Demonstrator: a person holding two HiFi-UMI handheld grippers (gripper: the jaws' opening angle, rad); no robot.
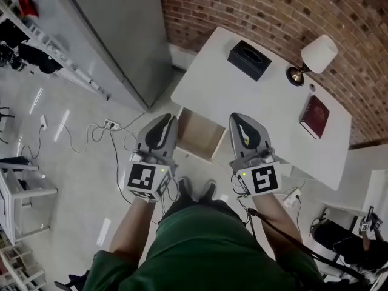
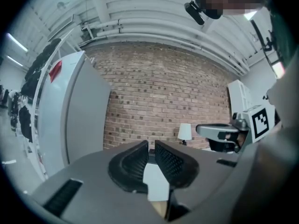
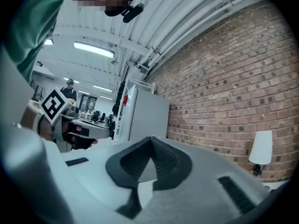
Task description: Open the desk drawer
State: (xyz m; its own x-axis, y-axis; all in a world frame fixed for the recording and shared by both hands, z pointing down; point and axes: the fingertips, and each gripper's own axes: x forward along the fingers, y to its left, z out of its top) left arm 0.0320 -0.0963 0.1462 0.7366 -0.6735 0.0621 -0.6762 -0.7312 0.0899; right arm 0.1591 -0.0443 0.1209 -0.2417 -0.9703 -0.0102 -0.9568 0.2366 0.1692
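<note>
Drawer (image 1: 197, 133) stands pulled out under white tabletop (image 1: 242, 96) edge, inside bare, btwn both grippers. Left gripper (image 1: 168, 123) just beside its left edge, jaws a slit apart, nothing in them. Right gripper (image 1: 239, 121) over tabletop edge, jaws closed, empty

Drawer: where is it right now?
In the head view the drawer stands pulled out from the near edge of the white desk, between the left tool and the right tool.
</note>
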